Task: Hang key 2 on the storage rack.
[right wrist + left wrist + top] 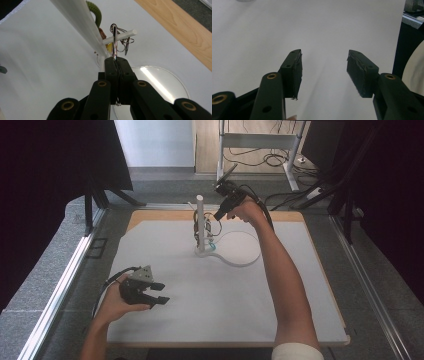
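Right gripper fingers pinched tight on the metal ring, hooked over the stand's white peg — peg lying crosswise; left gripper wide, well back.

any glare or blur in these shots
Right gripper view: a bright streak of glare on the clear round base; the near white post is blurred, the metal ring sharp. Left gripper view: even light, faint claw shadow. High view: dark corners.

You see the white-sheeted wooden worktop evenly lit while dark corners frame it; glare streaks the clear round plastic base, and near black jaws blur softly
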### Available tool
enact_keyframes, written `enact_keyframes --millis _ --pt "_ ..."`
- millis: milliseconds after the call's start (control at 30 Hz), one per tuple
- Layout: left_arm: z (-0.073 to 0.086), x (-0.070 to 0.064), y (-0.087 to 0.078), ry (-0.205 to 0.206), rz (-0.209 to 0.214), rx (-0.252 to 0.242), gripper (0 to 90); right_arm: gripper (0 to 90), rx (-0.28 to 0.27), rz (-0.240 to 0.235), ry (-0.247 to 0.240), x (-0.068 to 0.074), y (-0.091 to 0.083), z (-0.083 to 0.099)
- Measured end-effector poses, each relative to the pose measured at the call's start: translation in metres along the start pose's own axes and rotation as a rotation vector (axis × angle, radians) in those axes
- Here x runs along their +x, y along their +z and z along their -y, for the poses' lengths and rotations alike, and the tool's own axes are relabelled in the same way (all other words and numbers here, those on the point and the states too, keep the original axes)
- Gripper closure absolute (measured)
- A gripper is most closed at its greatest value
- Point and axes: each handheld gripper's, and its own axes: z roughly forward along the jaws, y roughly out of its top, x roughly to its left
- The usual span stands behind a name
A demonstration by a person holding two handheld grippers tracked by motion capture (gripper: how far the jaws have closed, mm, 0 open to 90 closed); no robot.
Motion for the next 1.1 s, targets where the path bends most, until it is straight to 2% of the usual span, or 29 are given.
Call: enact_keyframes --millis 267,433,533,800,1100 --pt "0.000 -0.001 0.002 -0.010 0.002 -0.006 46.9 87.6 0.018 -0.016 -0.003 0.002 0.014 0.009" --pt "0.000 -0.001 0.003 -0.009 0.003 -0.003 46.9 86.2 0.022 -0.036 -0.021 0.004 0.019 0.011" --pt "0.000 -0.001 0.003 -0.008 0.003 -0.002 46.9 81.0 0.013 -0.053 -0.021 0.006 0.019 0.011" --pt "-0.001 -0.001 0.004 -0.003 0.007 0.005 46.8 73.5 0.002 -0.055 -0.023 0.008 0.011 0.018" --pt "-0.001 -0.001 0.005 0.001 0.000 0.010 46.8 65.8 -0.041 -0.042 -0.023 0.008 -0.004 0.050"
